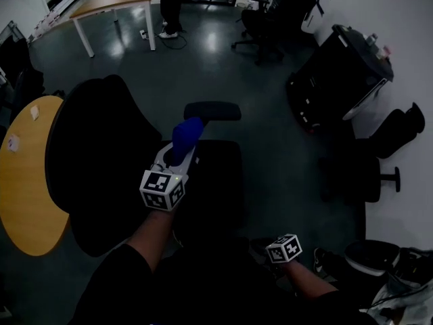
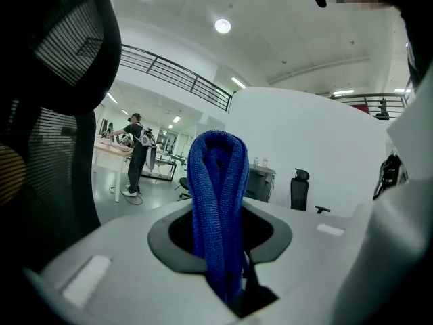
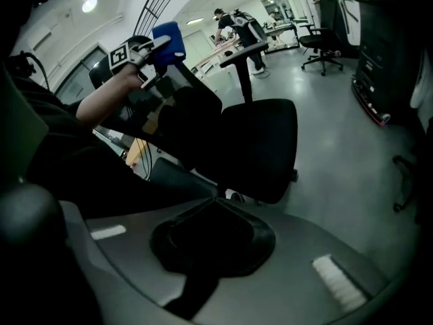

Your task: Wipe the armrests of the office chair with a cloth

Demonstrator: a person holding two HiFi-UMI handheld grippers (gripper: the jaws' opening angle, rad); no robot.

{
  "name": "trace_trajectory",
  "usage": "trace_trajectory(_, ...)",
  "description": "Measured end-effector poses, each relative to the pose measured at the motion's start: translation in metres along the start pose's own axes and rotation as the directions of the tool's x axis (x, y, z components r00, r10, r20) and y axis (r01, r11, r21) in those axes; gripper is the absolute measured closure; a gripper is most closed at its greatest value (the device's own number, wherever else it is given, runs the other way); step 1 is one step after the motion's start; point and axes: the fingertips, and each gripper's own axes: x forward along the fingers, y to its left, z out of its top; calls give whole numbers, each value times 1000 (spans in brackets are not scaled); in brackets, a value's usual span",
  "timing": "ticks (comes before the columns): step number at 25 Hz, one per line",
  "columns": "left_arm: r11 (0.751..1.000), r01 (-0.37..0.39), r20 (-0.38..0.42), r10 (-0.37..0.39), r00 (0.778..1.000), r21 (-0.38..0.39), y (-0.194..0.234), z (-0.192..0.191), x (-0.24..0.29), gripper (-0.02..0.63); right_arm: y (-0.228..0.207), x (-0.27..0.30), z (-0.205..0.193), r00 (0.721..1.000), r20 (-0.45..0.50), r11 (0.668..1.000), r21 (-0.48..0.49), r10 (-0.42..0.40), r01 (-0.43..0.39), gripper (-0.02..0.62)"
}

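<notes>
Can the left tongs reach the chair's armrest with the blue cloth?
Probably yes. The left tongs, shut on the blue cloth, hang close by the armrest, and nothing shows between them. Whether the cloth touches it already, I cannot tell.

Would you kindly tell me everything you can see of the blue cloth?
The blue cloth looks like soft, ribbed knit fabric, deep blue throughout. It is folded into a narrow loop, its lower end pinched between the jaws of the left gripper, its rounded top sticking out beyond them. It is held in the air over the office chair, near the armrest; in the right gripper view it appears clear of it. Only the gripper seems to touch it.
</notes>
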Motion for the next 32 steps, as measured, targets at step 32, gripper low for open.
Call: trace_trajectory(32, 971, -214, -246, 235, 940, 110, 160, -96, 123, 488, -159, 26, 448, 844, 507, 915, -232, -174, 328, 591)
